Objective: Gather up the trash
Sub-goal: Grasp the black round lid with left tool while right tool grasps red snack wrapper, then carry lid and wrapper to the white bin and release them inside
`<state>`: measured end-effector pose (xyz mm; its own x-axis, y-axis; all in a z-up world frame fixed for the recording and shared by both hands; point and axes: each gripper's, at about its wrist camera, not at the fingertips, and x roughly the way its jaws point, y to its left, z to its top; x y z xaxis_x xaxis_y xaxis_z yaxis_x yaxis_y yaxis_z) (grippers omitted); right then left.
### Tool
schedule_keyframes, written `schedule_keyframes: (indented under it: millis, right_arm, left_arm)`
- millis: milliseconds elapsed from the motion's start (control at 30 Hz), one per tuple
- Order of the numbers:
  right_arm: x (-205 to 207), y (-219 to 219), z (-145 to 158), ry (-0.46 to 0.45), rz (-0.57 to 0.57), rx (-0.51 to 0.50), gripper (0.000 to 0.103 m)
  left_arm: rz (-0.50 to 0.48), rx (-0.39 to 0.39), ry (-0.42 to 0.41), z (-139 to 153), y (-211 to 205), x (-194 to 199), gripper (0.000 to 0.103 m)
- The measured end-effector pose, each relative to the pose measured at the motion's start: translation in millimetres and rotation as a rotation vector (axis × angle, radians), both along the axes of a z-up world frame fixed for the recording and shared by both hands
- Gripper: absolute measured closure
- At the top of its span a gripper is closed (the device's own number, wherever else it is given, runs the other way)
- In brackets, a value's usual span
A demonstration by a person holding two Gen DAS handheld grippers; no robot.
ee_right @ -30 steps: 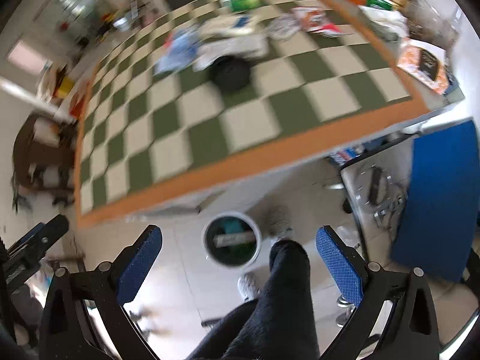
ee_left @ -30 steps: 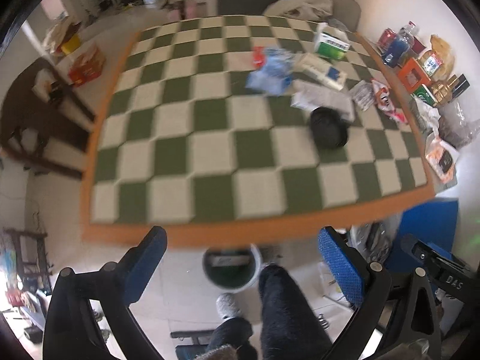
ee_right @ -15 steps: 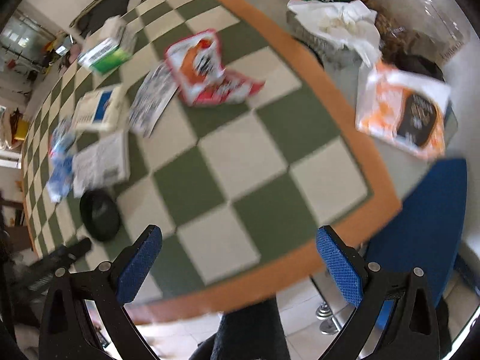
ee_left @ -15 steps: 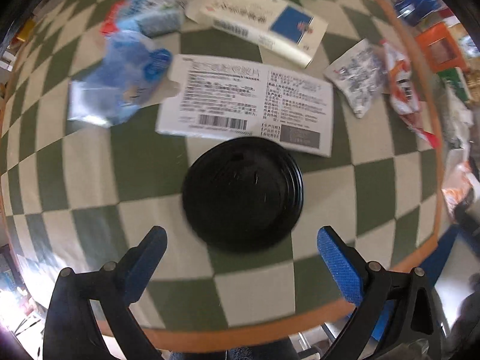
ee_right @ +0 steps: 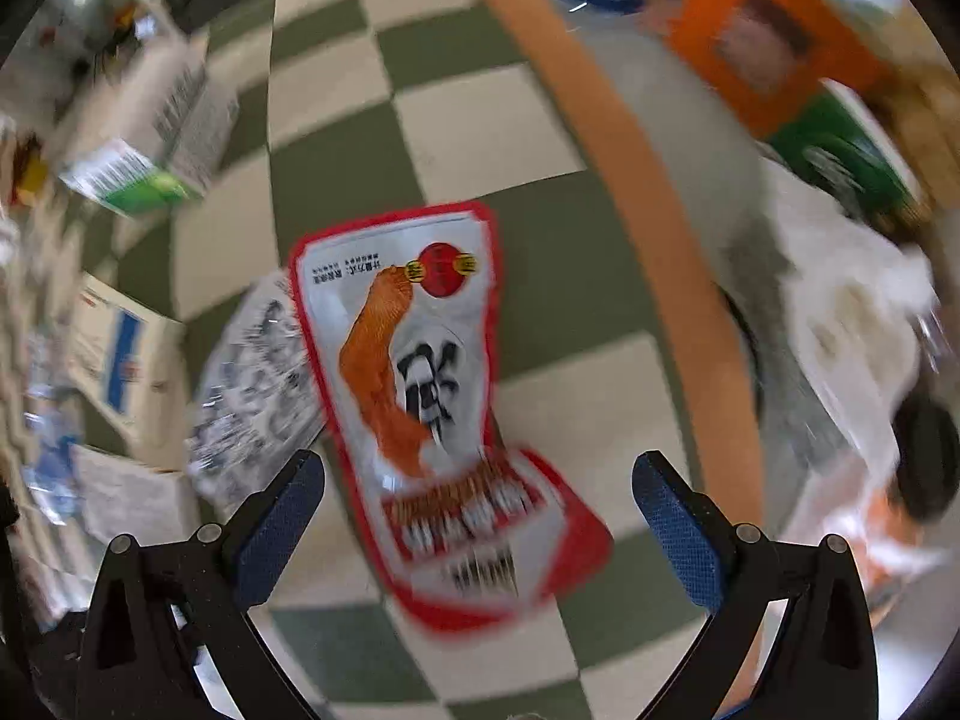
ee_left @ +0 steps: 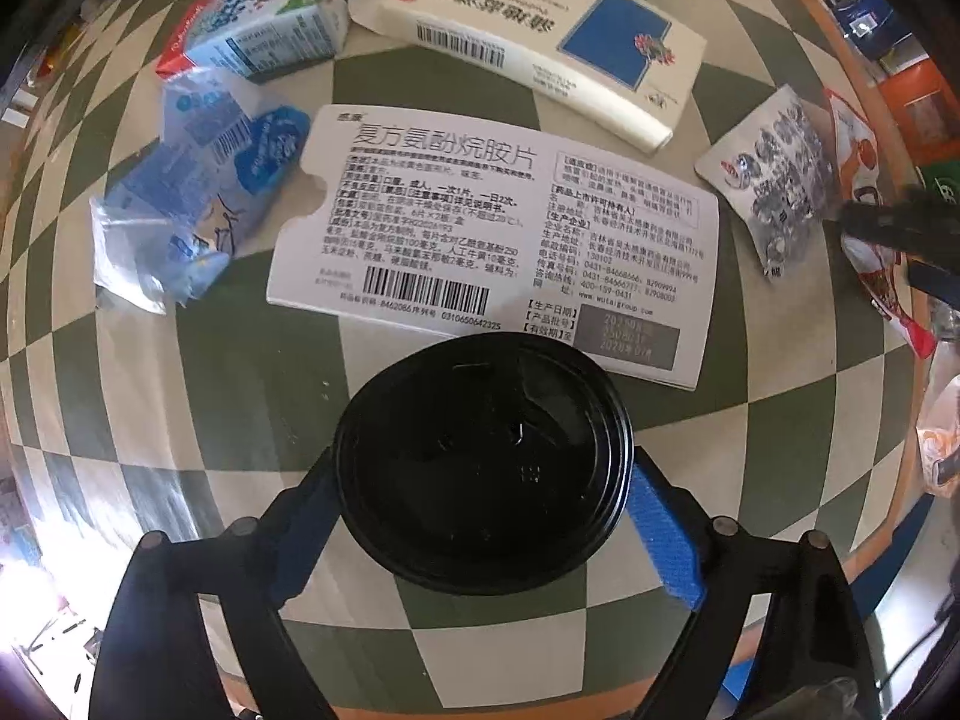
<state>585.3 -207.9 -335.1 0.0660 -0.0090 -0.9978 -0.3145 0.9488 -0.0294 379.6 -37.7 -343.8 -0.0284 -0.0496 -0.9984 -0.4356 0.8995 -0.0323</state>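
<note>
A black round plastic lid [ee_left: 483, 462] lies on the green and cream checkered table [ee_left: 252, 396]. My left gripper [ee_left: 480, 516] is open, with a blue-padded finger on each side of the lid, not closed on it. My right gripper [ee_right: 480, 516] is open above a red-edged snack wrapper [ee_right: 432, 396] that lies flat between its fingers. In the left wrist view, the right gripper's dark tip [ee_left: 888, 228] shows at the right edge, over that wrapper [ee_left: 870, 204].
Near the lid lie a flattened white medicine box [ee_left: 498, 252], another white and blue box [ee_left: 540, 42], a blue plastic wrapper [ee_left: 192, 204], a small carton [ee_left: 258, 30] and a silver wrapper [ee_left: 774, 174]. Orange and green boxes [ee_right: 774, 54] stand beyond the table's orange edge [ee_right: 654, 240].
Both grippers came up from the floor side to the table. The left one closed in on the black lid until its fingers flank it. The right one moved over the red snack wrapper.
</note>
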Motion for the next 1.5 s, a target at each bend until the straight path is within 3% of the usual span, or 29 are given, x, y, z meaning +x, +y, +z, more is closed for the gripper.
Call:
schedule_keyframes:
  millis: [100,200,233,400,700,900,1033,1233,1367,1500]
  right_arm:
    - [1,11,-7,-0.006,0.025,0.010,0.017]
    - [-4,17,4,-0.053,0.040,0.001,0.047]
    - [-5,18,5,-0.052,0.040,0.005,0.049]
    - [-10,3,14,-0.043,-0.011,0.067,0.052]
    - [-57,-23,56,-0.048,-0.057,0.203,0.052]
    - [-139,-6,77,-0.039,-0.025,0.283,0.052]
    - [-195,10,95,-0.048,0.002,0.322,0.052]
    - [-293,27,121,-0.083,0.010,0.366,0.052]
    - [-366,34,123,-0.093,-0.015,0.375,0.052]
    - [-442,38,100,-0.023,-0.047,0.383,0.052]
  left_arm:
    - [0.012,-0.003,-0.008,5,7,-2,0.015]
    - [0.015,-0.005,-0.020,12,13,-3,0.015]
    - [0.014,-0.003,-0.024,14,14,-4,0.015]
    - [0.025,0.009,-0.052,31,23,-4,0.015]
    - [0.023,0.073,-0.137,82,38,-40,0.015]
    - [0.028,0.096,-0.207,113,44,-84,0.015]
    - [0.032,0.095,-0.254,118,52,-118,0.015]
    - [0.014,0.072,-0.321,132,72,-207,0.015]
    - [0.001,0.046,-0.303,123,82,-276,0.015]
    - [0.008,0.003,-0.240,95,93,-332,0.015]
